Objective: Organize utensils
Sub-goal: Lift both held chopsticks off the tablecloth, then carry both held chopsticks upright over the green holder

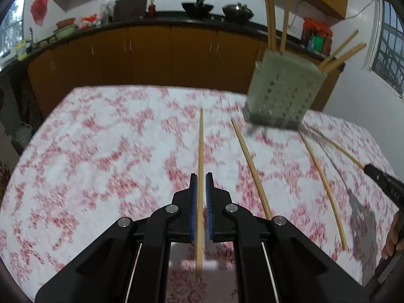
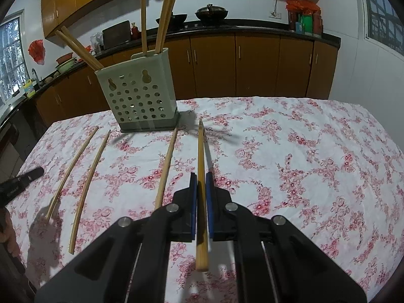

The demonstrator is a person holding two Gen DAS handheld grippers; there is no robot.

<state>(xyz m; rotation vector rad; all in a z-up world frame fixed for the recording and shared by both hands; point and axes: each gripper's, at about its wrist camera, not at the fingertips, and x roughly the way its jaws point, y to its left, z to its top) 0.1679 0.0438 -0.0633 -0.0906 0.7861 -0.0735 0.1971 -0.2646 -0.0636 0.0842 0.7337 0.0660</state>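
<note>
**Each pair of tongs holds one chopstick over the flowered surface**

The left tongs are closed on a chopstick that runs between the blue pads. Its long axis follows the fingers: one end sticks out ahead toward the far cupboards, the other passes back under the tongs. The right tongs grip a second chopstick the same way, thin tip forward toward the holder, thick end hanging back past the pads. It sits above the cloth, with its shadow beside it.

The pale green chopstick holder, with round holes in its wall, stands upright on the surface ahead and to the left of the right tongs. Three chopsticks stand nearly upright in its rear part; two more lean out to the left at the front.

The right wrist view is sharp and shows three loose chopsticks on the cloth: two well to the left, curved by the lens, and one just left of the tongs, all pointing roughly toward the holder.

The left wrist view is blurred. There the holder appears to the upper right, and loose chopsticks lie to the right of the left tongs, lengthwise away from the camera. At the right edge the black tip of the other tongs shows with the end of its chopstick.
</note>
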